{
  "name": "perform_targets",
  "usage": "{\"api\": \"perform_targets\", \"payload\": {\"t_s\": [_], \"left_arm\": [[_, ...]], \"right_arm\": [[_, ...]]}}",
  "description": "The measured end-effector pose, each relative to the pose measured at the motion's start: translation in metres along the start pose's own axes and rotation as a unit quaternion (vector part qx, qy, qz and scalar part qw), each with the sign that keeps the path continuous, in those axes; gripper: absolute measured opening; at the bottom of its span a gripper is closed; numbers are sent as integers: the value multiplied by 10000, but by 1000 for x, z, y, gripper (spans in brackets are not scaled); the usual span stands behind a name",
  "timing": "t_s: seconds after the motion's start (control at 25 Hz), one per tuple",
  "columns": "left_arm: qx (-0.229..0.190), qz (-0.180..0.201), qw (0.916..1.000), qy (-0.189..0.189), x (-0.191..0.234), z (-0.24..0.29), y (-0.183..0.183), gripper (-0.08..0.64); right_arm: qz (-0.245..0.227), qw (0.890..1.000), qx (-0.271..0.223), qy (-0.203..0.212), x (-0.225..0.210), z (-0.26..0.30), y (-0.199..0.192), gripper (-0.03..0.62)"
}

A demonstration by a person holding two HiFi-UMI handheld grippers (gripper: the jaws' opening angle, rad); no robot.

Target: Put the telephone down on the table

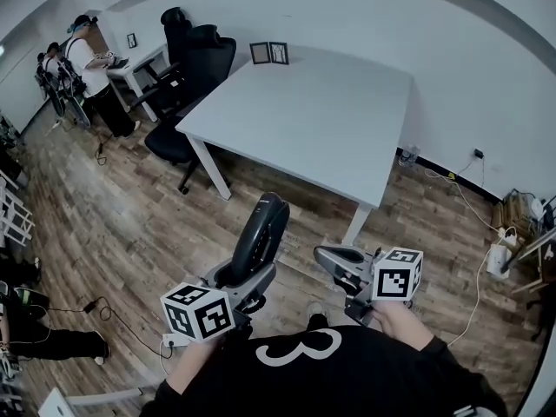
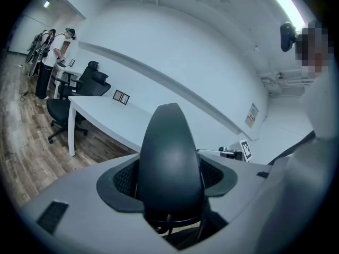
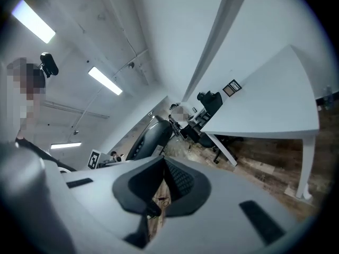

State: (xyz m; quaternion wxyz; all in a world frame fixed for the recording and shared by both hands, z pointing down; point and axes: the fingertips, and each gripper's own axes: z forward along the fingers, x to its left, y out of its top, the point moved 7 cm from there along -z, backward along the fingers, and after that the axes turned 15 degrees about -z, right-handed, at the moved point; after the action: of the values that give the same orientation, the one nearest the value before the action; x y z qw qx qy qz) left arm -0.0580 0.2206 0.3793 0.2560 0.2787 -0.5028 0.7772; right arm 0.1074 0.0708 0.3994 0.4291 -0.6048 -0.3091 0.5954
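– Between the fingers (image 2: 121, 181) of the left gripper (image 2: 169, 178), what is held?
– A black telephone (image 2: 169, 152) handset, clamped at its lower end with a pad pressing each side. Its long axis runs up and away from the grip, tilted forward toward the white bench (image 1: 321, 120).
– And the right gripper (image 3: 160, 180)?
– Its fingers are closed on each other with nothing between them, just beside the left. Only the left one carries the load, so the set-down looks to be its job.
– How does the bench lie from the handset?
– Ahead and well apart, with wood floor (image 1: 130, 224) between them, as the head view shows.
– What do the gripper views add?
– The left gripper view shows the grip itself, which the head view sees only from above and behind. The right gripper view catches the handset side-on at its left, with the bench off to its right.
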Motion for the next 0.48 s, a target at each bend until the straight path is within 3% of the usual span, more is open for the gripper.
{"api": "perform_targets", "payload": {"t_s": [0.28, 0.48], "left_arm": [[-23, 52, 10000, -1, -4, 80, 54, 293], [-60, 119, 9998, -141, -14, 112, 74, 293]], "right_arm": [[-80, 9999, -79, -53, -79, 1, 54, 9], [-188, 9995, -227, -146, -109, -9, 79, 9]]}}
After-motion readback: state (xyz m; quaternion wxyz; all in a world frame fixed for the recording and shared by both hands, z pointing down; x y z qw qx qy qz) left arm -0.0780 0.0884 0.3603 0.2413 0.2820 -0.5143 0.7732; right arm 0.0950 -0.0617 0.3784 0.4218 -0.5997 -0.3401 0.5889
